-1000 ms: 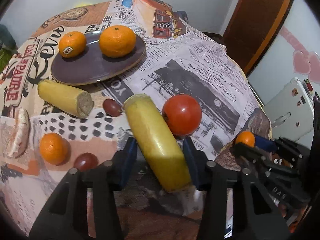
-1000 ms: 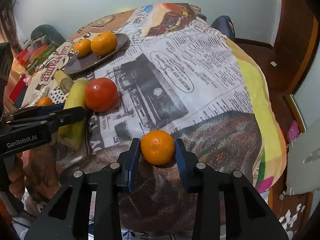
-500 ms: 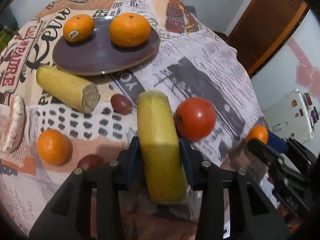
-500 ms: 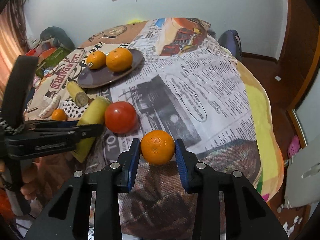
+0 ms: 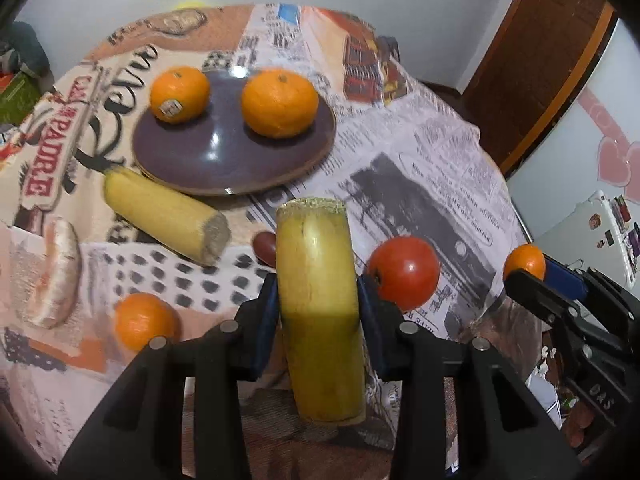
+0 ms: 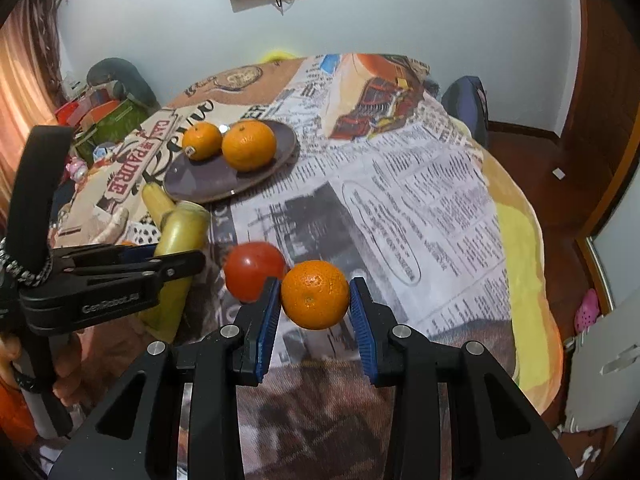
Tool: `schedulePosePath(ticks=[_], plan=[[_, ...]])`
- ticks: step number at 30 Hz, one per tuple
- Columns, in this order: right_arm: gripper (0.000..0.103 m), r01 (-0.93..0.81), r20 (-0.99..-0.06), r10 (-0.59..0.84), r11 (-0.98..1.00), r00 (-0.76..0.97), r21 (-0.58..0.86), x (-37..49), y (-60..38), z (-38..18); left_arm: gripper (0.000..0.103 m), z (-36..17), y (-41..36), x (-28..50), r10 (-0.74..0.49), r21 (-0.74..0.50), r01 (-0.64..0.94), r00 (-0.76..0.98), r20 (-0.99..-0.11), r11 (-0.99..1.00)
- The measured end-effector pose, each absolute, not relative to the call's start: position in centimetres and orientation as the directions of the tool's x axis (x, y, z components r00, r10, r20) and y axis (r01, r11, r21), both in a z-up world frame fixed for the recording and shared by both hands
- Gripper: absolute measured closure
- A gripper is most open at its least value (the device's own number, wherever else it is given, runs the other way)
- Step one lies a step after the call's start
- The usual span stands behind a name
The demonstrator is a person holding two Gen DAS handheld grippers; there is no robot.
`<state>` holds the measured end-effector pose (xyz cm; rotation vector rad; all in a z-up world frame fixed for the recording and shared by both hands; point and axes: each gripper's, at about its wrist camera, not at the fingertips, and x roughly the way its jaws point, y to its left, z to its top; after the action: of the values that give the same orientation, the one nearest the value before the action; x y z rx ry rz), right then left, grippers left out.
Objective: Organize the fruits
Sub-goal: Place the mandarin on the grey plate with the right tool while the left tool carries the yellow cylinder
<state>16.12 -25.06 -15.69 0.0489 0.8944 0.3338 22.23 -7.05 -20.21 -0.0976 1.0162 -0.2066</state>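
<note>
Lifted off the cloth, banana piece (image 5: 320, 304) and mandarin (image 6: 315, 294) sit clamped between fingers.

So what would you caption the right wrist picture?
Right tool shut on an orange above the table, purple plate with two oranges beyond.

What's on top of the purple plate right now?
Two oranges sit on the round dark purple plate: a smaller stickered orange and a larger plain orange. The plate surface beneath them is hidden.
</note>
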Motion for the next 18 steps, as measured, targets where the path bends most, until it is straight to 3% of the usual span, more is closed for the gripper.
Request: schedulePosePath(ticks=[18], plan=[[0.071, -0.352, -0.693, 0.356, 0.923, 0.627, 0.156, 19.5, -20.7, -11.9, 0.065, -13.6, -1.2, 21.5, -0.122, -0.103, 0.069, 0.688, -0.715, 0.992]])
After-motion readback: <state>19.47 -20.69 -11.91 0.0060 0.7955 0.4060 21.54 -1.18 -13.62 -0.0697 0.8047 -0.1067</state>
